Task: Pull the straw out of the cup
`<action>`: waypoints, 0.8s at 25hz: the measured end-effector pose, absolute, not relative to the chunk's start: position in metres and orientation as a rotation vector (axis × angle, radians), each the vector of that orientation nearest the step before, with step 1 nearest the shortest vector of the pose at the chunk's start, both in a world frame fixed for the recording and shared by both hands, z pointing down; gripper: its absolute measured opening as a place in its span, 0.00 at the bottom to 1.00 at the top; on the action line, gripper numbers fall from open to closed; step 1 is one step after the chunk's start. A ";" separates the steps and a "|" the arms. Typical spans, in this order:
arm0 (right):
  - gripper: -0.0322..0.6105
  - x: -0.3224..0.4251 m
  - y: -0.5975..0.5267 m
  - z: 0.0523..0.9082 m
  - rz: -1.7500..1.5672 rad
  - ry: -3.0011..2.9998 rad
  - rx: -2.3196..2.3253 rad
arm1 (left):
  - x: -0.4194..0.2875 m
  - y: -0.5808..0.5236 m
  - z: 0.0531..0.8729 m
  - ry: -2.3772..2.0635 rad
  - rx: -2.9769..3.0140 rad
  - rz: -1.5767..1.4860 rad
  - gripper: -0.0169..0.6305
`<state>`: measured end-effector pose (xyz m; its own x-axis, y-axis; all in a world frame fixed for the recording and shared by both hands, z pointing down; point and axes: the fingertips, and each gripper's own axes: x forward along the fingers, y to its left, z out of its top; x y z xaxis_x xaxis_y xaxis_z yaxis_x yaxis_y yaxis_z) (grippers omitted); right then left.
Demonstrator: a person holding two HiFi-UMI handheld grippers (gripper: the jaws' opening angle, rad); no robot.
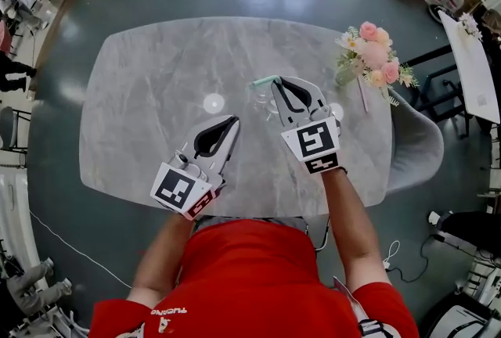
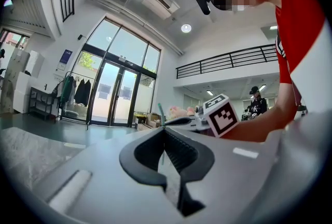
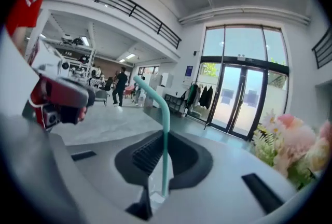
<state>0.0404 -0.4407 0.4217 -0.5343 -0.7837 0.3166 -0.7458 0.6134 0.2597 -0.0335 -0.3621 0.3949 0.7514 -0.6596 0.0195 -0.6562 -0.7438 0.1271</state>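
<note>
A teal bendy straw [image 3: 165, 129] stands upright between the ribbed pads of my right gripper [image 3: 163, 148], which is shut on it. From the head view, that gripper [image 1: 277, 88] hovers over the table's middle with the straw's bent top [image 1: 264, 81] sticking out to the left. A faint clear cup [image 1: 261, 100] stands just below it; I cannot tell whether the straw's lower end is still inside. My left gripper [image 1: 233, 124] hangs nearer the front edge, shut with nothing in it. In the left gripper view, its pads [image 2: 165, 137] frame the distant straw [image 2: 160, 113].
The grey marble table [image 1: 141, 109] carries a bunch of pink flowers [image 1: 372, 55] at its right end and two small white discs [image 1: 213, 102] [image 1: 337, 111]. A grey chair [image 1: 419, 145] stands off the right edge. Boxes and furniture ring the floor.
</note>
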 end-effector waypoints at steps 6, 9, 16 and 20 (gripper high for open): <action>0.08 0.070 -0.415 0.355 -0.050 -2.632 1.405 | -0.032 -0.361 0.385 -1.051 2.839 -0.044 0.04; 0.08 0.083 -0.397 0.340 -0.005 -2.688 1.465 | -0.030 -0.362 0.377 -1.042 2.852 -0.064 0.03; 0.08 0.098 -0.358 0.323 0.073 -2.762 1.557 | -0.021 -0.359 0.366 -0.987 2.881 -0.094 0.03; 0.08 0.102 -0.338 0.321 0.121 -2.787 1.584 | -0.018 -0.354 0.364 -0.962 2.886 -0.105 0.04</action>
